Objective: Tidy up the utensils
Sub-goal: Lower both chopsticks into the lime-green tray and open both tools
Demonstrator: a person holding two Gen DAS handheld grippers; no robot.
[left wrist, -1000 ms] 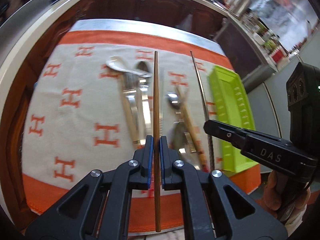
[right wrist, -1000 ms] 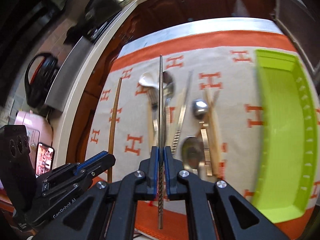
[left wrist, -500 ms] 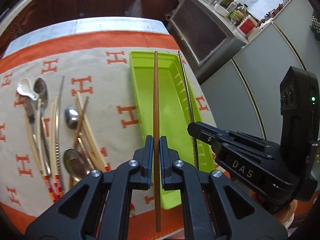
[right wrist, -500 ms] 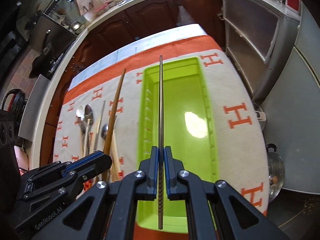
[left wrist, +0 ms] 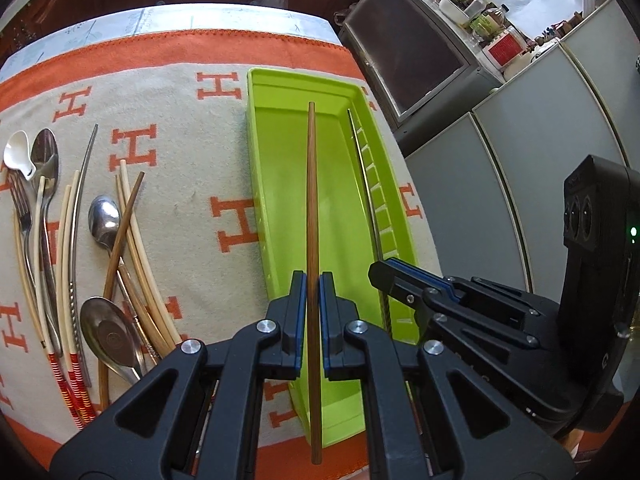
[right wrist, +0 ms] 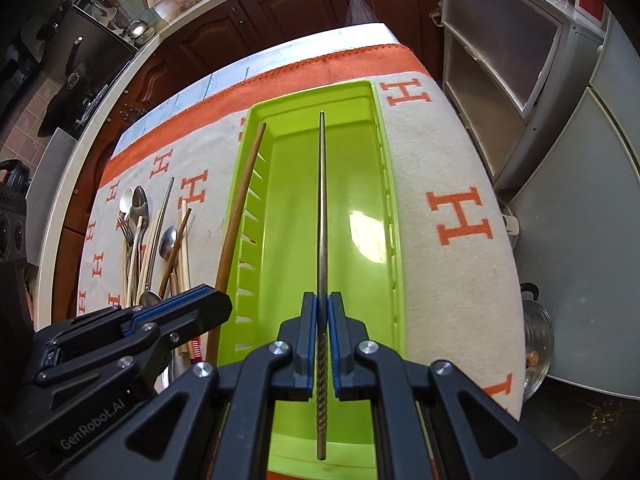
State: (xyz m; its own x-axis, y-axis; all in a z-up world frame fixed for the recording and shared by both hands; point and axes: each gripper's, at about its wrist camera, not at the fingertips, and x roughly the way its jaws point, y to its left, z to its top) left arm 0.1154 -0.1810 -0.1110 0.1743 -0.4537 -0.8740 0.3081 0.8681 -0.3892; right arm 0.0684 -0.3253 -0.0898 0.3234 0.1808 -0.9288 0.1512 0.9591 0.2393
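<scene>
Both grippers now hang over the green tray (right wrist: pixel 394 216): left gripper (left wrist: pixel 313 280) clenches a wooden chopstick (left wrist: pixel 312 184), right gripper (right wrist: pixel 322 300) a metal chopstick (right wrist: pixel 322 200).

I'm working in a home kitchen: dark wooden cabinets (right wrist: pixel 304 4) under a pale countertop (right wrist: pixel 100 92) line the far wall, pans (right wrist: pixel 76 76) hang at left, jars and bottles (left wrist: pixel 476 12) crowd a shelf, a lidded steel pot (right wrist: pixel 538 336) sits on the floor, and cutlery (left wrist: pixel 52 248) lies on the tabletop's orange-bordered cloth (left wrist: pixel 192 184).
</scene>
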